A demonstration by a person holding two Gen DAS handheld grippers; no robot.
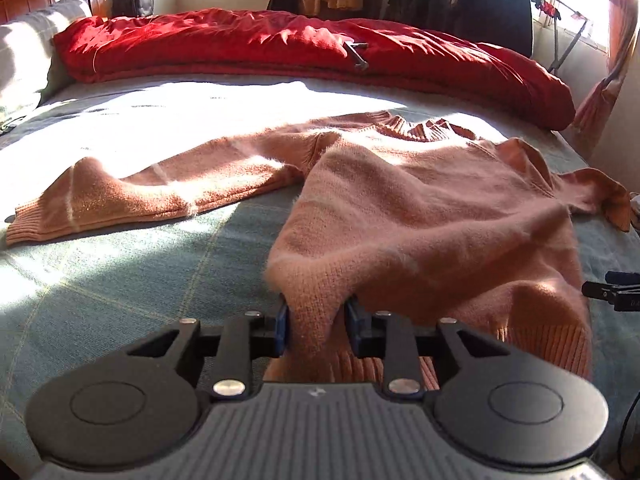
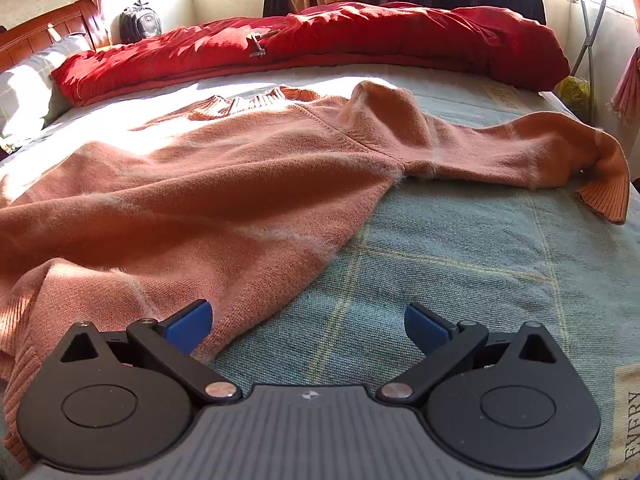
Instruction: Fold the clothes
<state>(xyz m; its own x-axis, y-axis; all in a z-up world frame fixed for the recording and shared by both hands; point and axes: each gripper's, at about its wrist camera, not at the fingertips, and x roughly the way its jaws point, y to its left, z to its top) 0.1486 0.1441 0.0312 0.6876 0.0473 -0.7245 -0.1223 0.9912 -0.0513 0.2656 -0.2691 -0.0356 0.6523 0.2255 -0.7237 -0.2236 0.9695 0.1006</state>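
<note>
The sweater (image 1: 400,208) is lying spread across the bed (image 1: 120,280), face down or up I cannot tell, its collar toward the far side where a red quilt (image 1: 280,44) is bunched along the edge.

In the left wrist view, one sleeve (image 1: 132,196) is stretching out flat to the left, its ribbed cuff resting on the blue-green cover. Further right, the body of the sweater is rising in a ridge toward the camera, and a pinch of its hem is sitting between the blue pads (image 1: 282,330) of the left gripper (image 1: 314,328). The pads are lying against the knit on both sides, so the gripper is grasping the sweater, with the cloth drawn up off the bed there. At the right edge a black piece of the other tool is showing.

In the right wrist view, the sweater is filling the left half, its hem lying under the left finger. The right gripper (image 2: 306,322) is standing wide apart, released, holding nothing, with bare cover between its pads. To the right, the other sleeve (image 2: 520,152) is lying bent, its cuff drooping near the bed's edge. A backpack (image 2: 136,24) is sitting by the wall.
</note>
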